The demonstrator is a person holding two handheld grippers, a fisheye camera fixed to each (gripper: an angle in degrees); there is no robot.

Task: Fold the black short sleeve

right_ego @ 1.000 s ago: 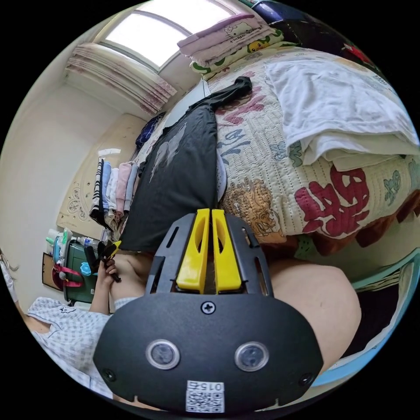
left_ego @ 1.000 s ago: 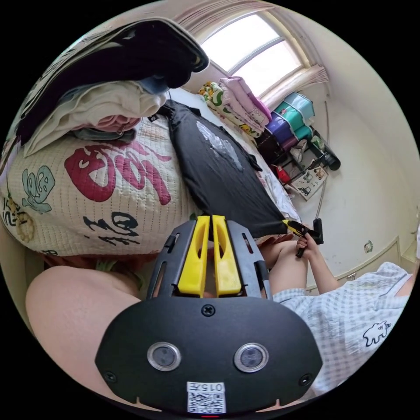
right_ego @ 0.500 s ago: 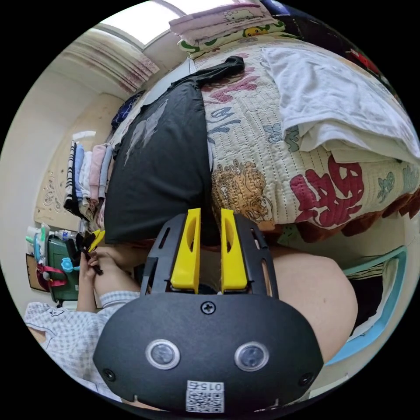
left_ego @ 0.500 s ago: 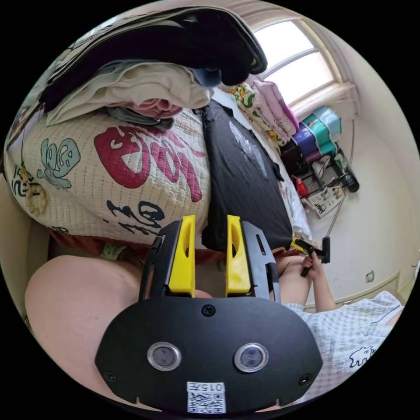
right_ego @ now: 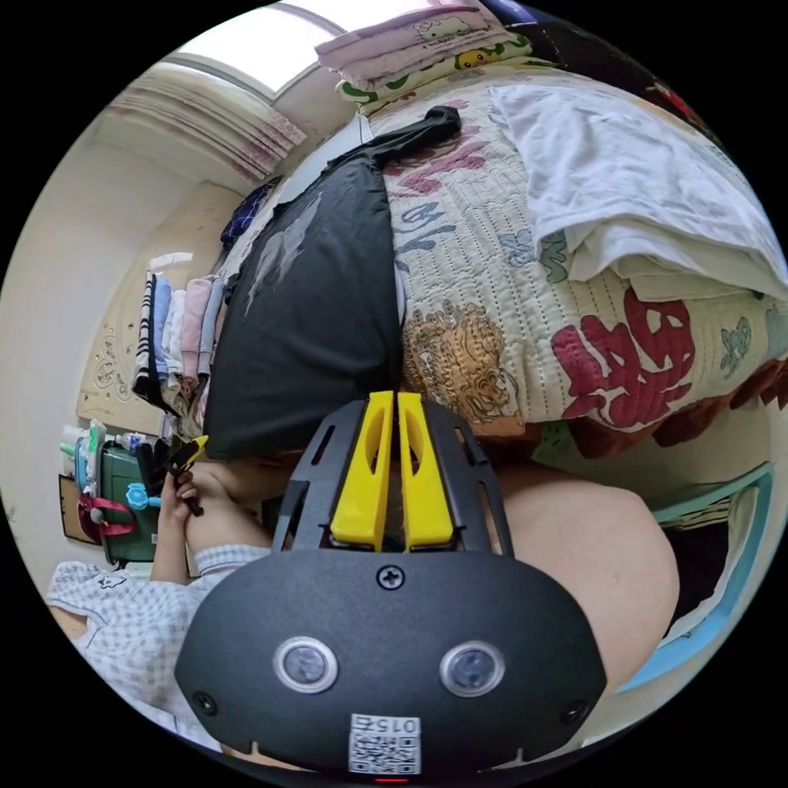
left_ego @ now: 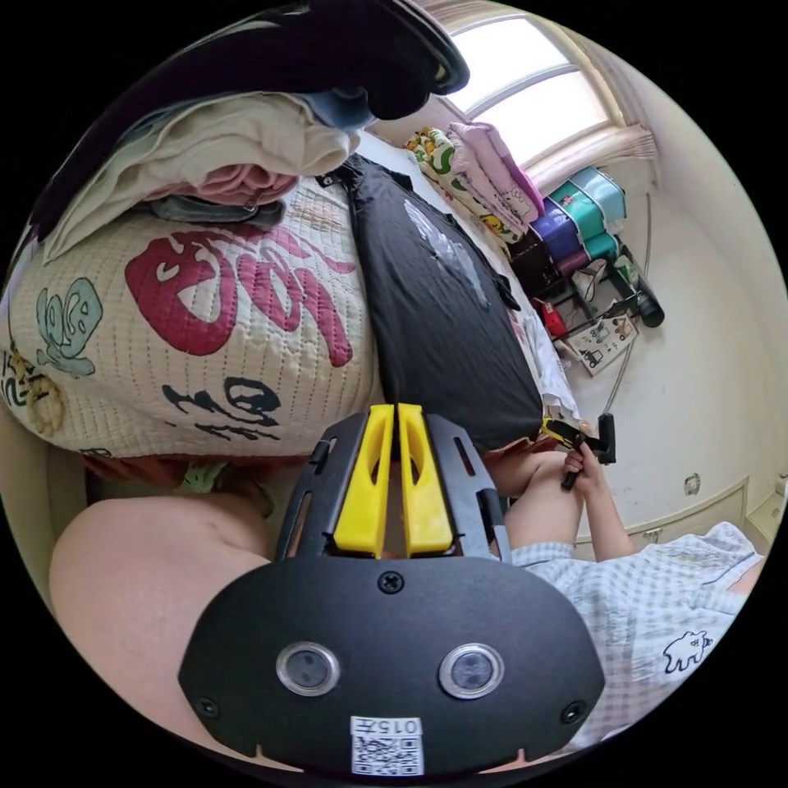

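The black short sleeve shirt [left_ego: 443,328] lies flat on the patterned quilt [left_ego: 205,328], grey print facing up. In the left gripper view my left gripper [left_ego: 394,408] is shut on one hem corner at the bed's near edge. The right gripper [left_ego: 562,431], held in a hand, pinches the other hem corner. In the right gripper view the shirt [right_ego: 312,328] runs away from my right gripper [right_ego: 392,396], which is shut on its hem corner. The left gripper [right_ego: 190,451] sits at the far corner of the hem. One sleeve [right_ego: 419,131] sticks out at the shirt's far end.
A stack of folded clothes [left_ego: 205,156] sits on the quilt beside the shirt. A white garment [right_ego: 624,189] lies on the other side. Folded bedding [left_ego: 484,180] rests under the window, with storage boxes [left_ego: 574,222] nearby. The person's knees [left_ego: 139,591] press against the bed's edge.
Half a second ago both grippers stood open at the hem; now both are shut on it again. The shirt lies flatter on the quilt than one second ago.
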